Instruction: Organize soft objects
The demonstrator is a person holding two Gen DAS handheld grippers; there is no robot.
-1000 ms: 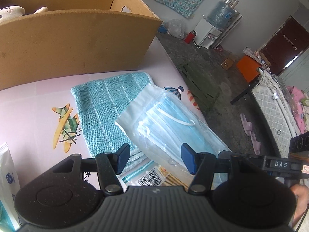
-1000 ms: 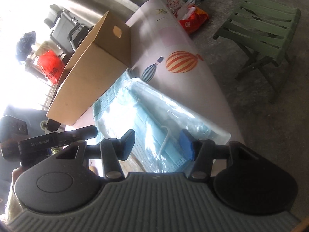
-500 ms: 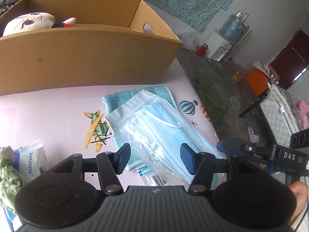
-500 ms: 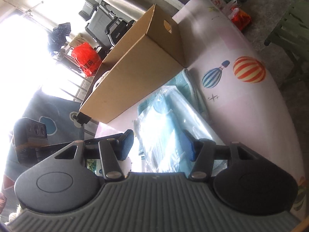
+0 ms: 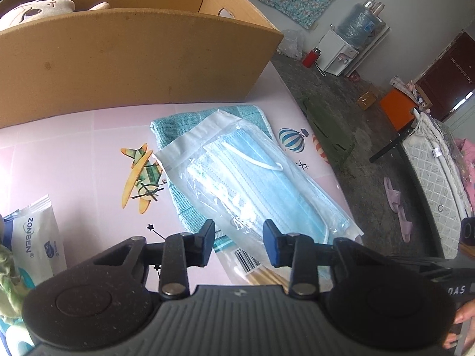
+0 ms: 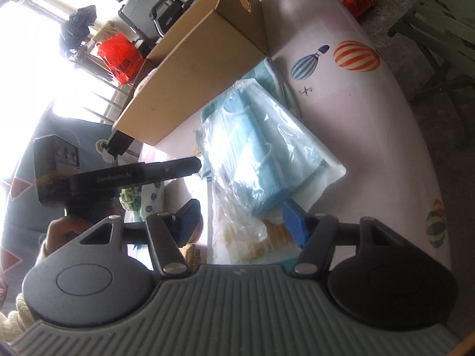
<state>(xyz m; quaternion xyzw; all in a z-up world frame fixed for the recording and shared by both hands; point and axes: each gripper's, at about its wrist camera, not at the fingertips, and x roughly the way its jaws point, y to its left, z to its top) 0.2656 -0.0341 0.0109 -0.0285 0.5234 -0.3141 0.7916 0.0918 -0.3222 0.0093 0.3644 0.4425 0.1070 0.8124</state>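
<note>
Daylit, sharp, fisheye-bent edges; rt view blown-out window (image 6: 26, 68) glare

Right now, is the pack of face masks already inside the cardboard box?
No, the pack of face masks lies on the teal towel in front of the cardboard box.

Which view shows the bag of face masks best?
Left wrist: the bag of face masks lies whole and evenly lit on the teal towel. In the right wrist view it is glare-washed and partly cut off.

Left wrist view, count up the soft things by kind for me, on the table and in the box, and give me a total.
Mask packs: 1
Teal towels: 1
Wipes packs: 1
Green cloths: 1
Plush toys, in the cardboard box: 1
Total: 5
</note>
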